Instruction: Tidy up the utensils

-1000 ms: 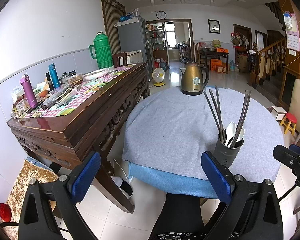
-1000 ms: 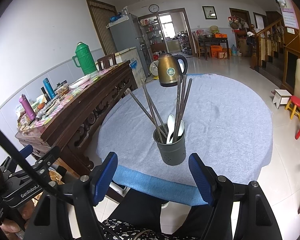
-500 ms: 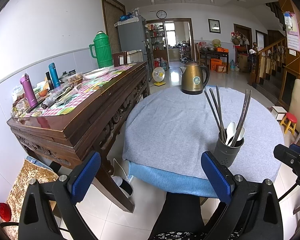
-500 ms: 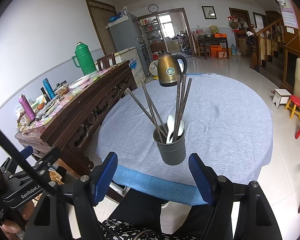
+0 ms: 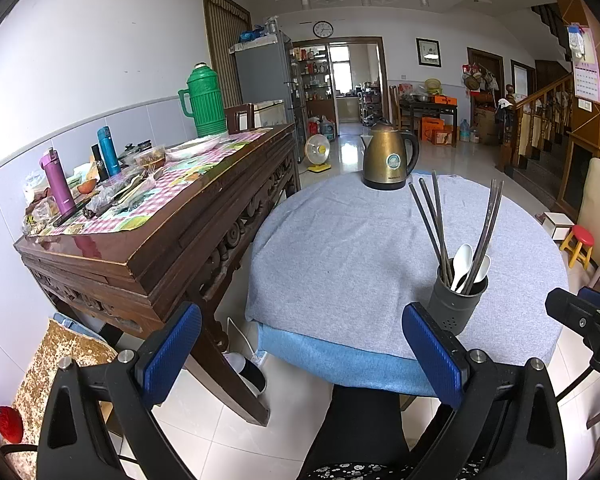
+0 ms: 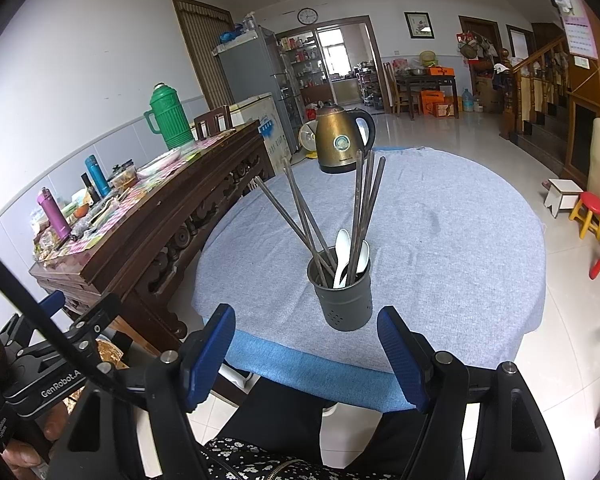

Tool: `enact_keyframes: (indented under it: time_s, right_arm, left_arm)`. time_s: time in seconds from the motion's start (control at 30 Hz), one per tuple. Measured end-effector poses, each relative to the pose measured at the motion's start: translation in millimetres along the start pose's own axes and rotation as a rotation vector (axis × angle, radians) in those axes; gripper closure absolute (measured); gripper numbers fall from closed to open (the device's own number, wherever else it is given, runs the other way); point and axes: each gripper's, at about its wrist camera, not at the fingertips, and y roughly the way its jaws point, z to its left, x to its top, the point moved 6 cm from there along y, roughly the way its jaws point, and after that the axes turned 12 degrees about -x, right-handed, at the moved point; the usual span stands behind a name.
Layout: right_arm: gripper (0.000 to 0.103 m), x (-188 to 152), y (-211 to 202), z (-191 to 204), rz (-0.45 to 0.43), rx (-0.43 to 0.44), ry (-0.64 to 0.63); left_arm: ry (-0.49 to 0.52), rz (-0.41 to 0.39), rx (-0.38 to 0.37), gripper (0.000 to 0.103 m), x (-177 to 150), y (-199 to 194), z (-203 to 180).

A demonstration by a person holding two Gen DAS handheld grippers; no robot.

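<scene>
Right wrist: utensil holder (image 6: 345, 298) upright, right gripper (image 6: 306, 354) spread, apparently empty.

Hidden and cut-off parts around the round grey-clothed table (image 6: 440, 240)

The lower ends of the dark metal chopsticks (image 6: 360, 208) and white plastic spoons (image 6: 342, 256) sit out of sight inside the dark grey perforated metal holder (image 6: 346, 304). In the left wrist view, that holder's base is covered by a blue-padded finger (image 5: 430, 354), and the right-hand black gripper (image 5: 588, 324) is cut off by the frame edge. The small items on the carved dark wooden sideboard (image 5: 172, 240) are too cluttered to identify.
</scene>
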Motion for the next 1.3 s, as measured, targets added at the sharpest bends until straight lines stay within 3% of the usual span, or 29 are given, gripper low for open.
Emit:
enact_keyframes:
  time_s: [1.3]
  right_arm:
    - [0.026,-2.5,2.8,2.3,0.006,0.000,0.000]
  left_arm:
    - [-0.010,0.015,0.001,0.003,-4.0,2.1,4.2]
